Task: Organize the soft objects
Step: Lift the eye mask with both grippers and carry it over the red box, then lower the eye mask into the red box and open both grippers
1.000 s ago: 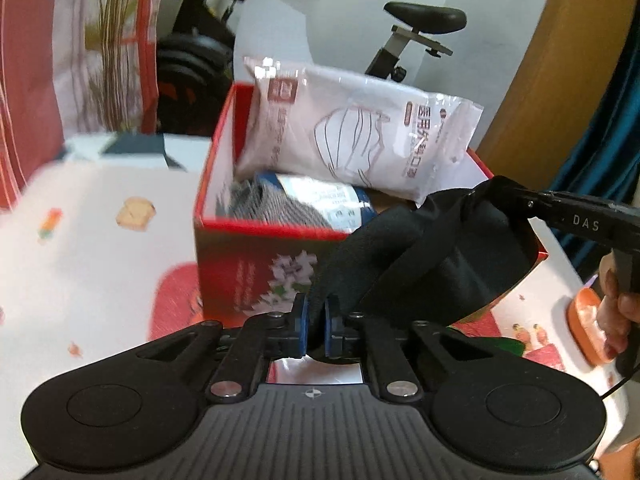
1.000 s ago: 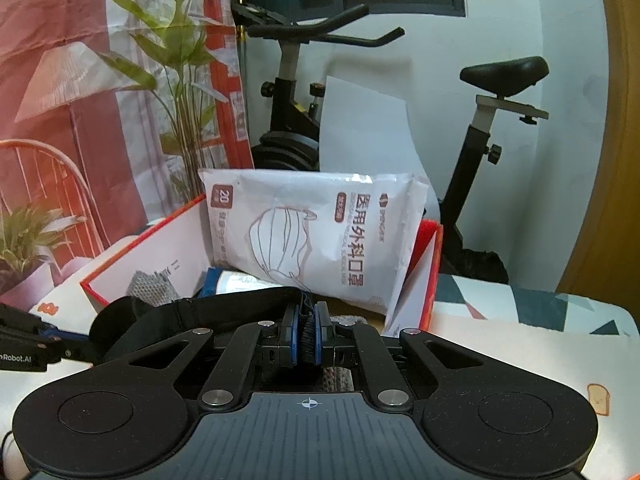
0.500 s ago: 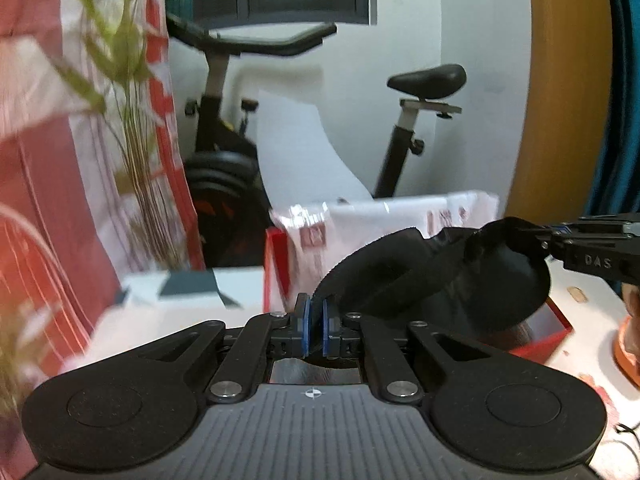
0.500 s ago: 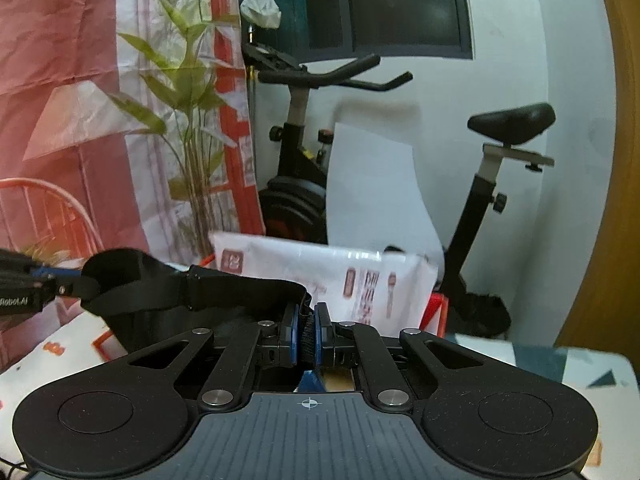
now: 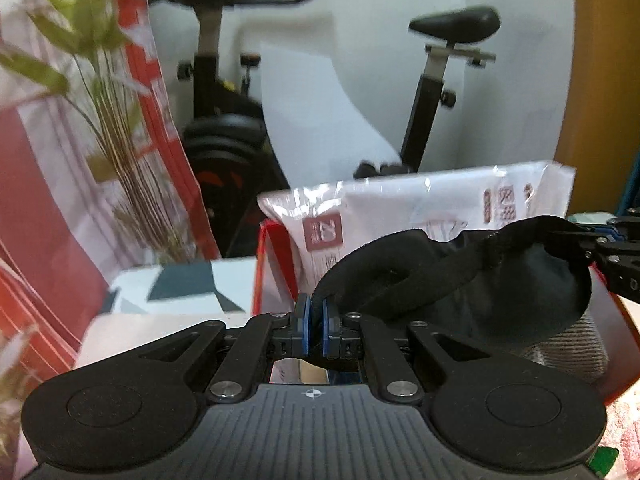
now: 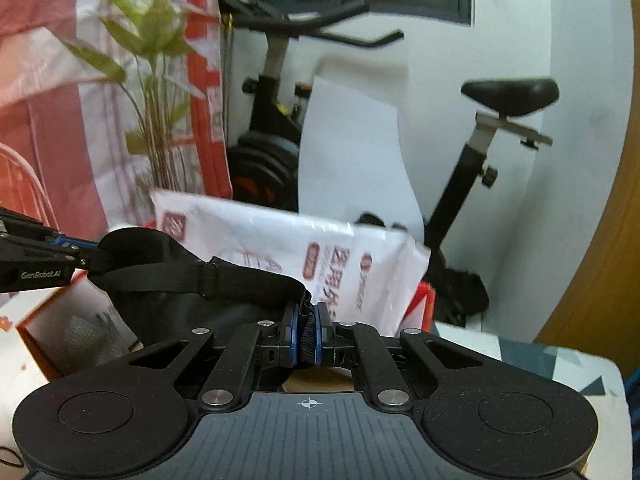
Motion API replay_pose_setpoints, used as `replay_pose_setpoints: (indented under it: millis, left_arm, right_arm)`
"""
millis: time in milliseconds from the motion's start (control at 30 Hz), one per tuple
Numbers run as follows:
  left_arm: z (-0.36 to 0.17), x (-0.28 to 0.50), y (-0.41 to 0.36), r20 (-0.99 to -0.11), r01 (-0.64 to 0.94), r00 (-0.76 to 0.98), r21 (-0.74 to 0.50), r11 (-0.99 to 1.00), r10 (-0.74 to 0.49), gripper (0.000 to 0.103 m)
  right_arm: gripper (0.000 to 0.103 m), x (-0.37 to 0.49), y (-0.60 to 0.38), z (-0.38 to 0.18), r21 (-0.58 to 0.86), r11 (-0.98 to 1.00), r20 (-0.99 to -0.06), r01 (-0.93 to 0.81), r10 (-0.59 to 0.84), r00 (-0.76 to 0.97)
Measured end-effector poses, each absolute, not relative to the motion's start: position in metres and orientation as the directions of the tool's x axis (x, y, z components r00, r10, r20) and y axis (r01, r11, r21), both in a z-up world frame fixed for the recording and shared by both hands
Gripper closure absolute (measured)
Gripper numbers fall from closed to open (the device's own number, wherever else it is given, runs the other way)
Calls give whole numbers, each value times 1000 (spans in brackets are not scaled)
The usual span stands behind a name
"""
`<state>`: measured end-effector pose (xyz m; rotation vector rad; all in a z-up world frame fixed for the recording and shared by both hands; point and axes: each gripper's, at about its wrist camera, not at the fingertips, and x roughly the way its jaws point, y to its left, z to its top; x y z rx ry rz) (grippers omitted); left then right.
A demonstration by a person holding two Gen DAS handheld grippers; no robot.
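Black eye mask stretched between two grippers, above the red box.

Red cardboard box on the table holds a white plastic pack of face masks standing on edge and a grey knitted item. Above it hangs the black fabric eye mask: padded, cup-shaped, sagging, with an elastic strap. Left gripper has its jaws clamped on one edge; right gripper has its jaws closed on the strap end.
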<state>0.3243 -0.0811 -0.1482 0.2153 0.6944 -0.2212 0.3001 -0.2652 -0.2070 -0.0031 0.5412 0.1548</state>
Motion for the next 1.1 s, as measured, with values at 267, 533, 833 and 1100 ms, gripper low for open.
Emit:
replay_pose_setpoints:
  millis: [267,533,833,1100]
  left_arm:
    - [-171,344,-84,-717,289,683,85,954,-142,95]
    - [-178,350,-80,-739,316,648,40,948,-185,89]
    - [-164,333,-75,-687,334,695,50,941,-210,46]
    - [-149,293,-60,-616,315,758,56,948,-215,4]
  right_arm:
    - [94,313,-270,-224,42,992,-577,-122,123,808]
    - [81,319,-273,-230,37,995,-612,-89,93,785]
    - [54,299,-273,-219,55,994,-583,-90,105,806]
    - [0,254,-269,-205,86,992,-483,-97,127,867]
